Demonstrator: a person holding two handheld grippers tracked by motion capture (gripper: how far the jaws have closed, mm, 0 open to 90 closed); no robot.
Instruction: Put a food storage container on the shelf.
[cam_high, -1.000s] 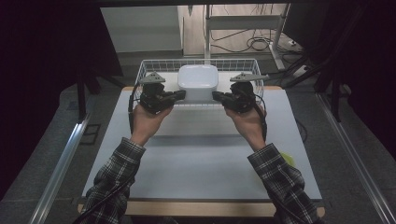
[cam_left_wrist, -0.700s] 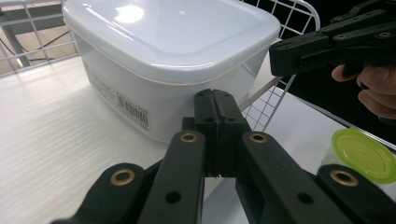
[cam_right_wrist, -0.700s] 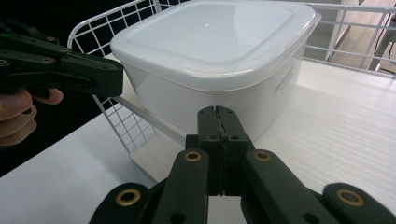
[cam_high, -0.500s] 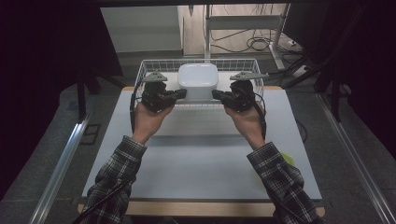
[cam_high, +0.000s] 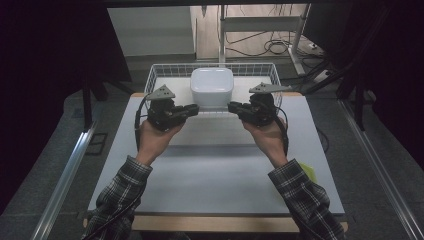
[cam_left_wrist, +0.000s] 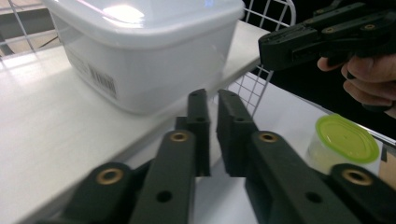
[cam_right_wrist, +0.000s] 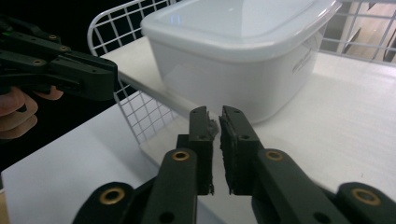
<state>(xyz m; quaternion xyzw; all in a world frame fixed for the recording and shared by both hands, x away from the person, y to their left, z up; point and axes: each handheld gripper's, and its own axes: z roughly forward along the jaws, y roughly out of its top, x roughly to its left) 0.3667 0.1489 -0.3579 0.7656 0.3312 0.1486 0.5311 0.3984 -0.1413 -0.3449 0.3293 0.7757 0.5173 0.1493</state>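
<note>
Jaws of both the left gripper (cam_high: 192, 107) and right gripper (cam_high: 234, 106) pinch the wire basket (cam_high: 155, 75) rim, flanking the white container (cam_high: 212, 86).

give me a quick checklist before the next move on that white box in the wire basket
1. Left gripper shut: ok, jaws nearly together in the left gripper view.
2. Right gripper shut: ok, only a narrow slit between the jaws.
3. Grippers on the wire basket front rim: cannot tell whether wire is pinched.
4. White box lid on: ok, sits flush.
5. Box upright inside basket: ok.
6. Green-lidded tub out of the way: ok, on the table outside the basket.
</note>
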